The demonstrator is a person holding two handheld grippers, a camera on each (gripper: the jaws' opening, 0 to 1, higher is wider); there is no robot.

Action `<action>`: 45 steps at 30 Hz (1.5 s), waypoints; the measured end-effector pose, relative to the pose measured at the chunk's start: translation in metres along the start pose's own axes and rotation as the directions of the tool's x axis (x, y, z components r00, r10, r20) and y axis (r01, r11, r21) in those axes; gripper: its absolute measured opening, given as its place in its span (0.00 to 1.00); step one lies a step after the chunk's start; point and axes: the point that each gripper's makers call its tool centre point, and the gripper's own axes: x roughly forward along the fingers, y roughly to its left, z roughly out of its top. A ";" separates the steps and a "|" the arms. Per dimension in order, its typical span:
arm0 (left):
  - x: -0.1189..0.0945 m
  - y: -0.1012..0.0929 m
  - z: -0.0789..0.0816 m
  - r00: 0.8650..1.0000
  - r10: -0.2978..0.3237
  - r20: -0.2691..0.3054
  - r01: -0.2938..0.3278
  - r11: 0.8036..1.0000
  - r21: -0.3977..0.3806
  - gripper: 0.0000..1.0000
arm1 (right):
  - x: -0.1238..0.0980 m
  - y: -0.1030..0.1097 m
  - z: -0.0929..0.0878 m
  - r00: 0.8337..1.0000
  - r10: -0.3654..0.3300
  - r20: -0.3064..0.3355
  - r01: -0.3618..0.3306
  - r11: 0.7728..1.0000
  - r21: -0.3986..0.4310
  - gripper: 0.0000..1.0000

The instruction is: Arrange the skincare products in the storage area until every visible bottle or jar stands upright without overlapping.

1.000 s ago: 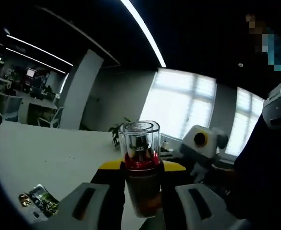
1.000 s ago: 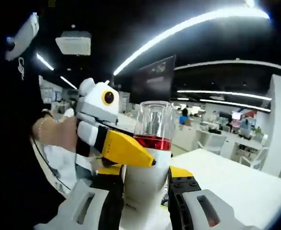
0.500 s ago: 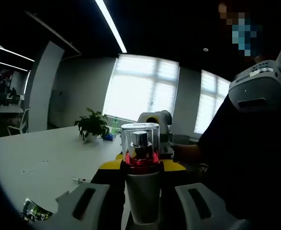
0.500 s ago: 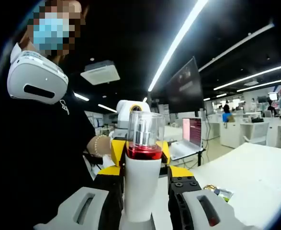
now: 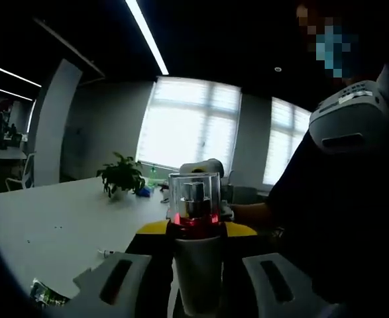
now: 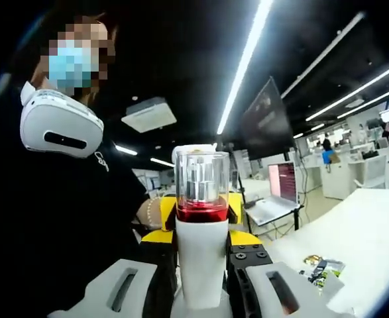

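Left gripper view: person (image 5: 340,218) in dark clothes at right; white table (image 5: 55,232) at left, plant (image 5: 120,177) at its far end. Left gripper (image 5: 197,248) pinches an upright white bottle (image 5: 197,271) with clear cap, raised above the table.

Right gripper view: right gripper (image 6: 201,255) clamps the same bottle (image 6: 201,265); packet (image 6: 324,268) lies on the table (image 6: 353,245).
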 end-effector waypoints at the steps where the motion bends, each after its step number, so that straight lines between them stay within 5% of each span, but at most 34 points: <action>1: 0.000 0.000 0.001 1.000 -0.004 0.002 0.004 1.000 -0.003 0.22 | 0.000 0.000 0.000 1.000 0.001 0.003 -0.001 1.000 -0.002 0.17; 11: 0.011 0.002 -0.002 1.000 0.010 0.020 -0.010 1.000 0.014 0.23 | -0.011 -0.001 -0.001 0.997 -0.029 0.074 0.030 0.999 -0.013 0.16; 25: 0.005 0.017 -0.024 0.995 0.102 0.006 -0.102 0.995 -0.005 0.31 | -0.020 -0.016 -0.013 0.991 -0.110 0.071 0.111 0.994 -0.019 0.16; 45: -0.006 0.038 -0.074 0.958 0.272 -0.087 -0.275 0.961 -0.021 0.57 | -0.033 -0.041 -0.044 0.984 -0.176 0.038 0.176 0.984 -0.002 0.16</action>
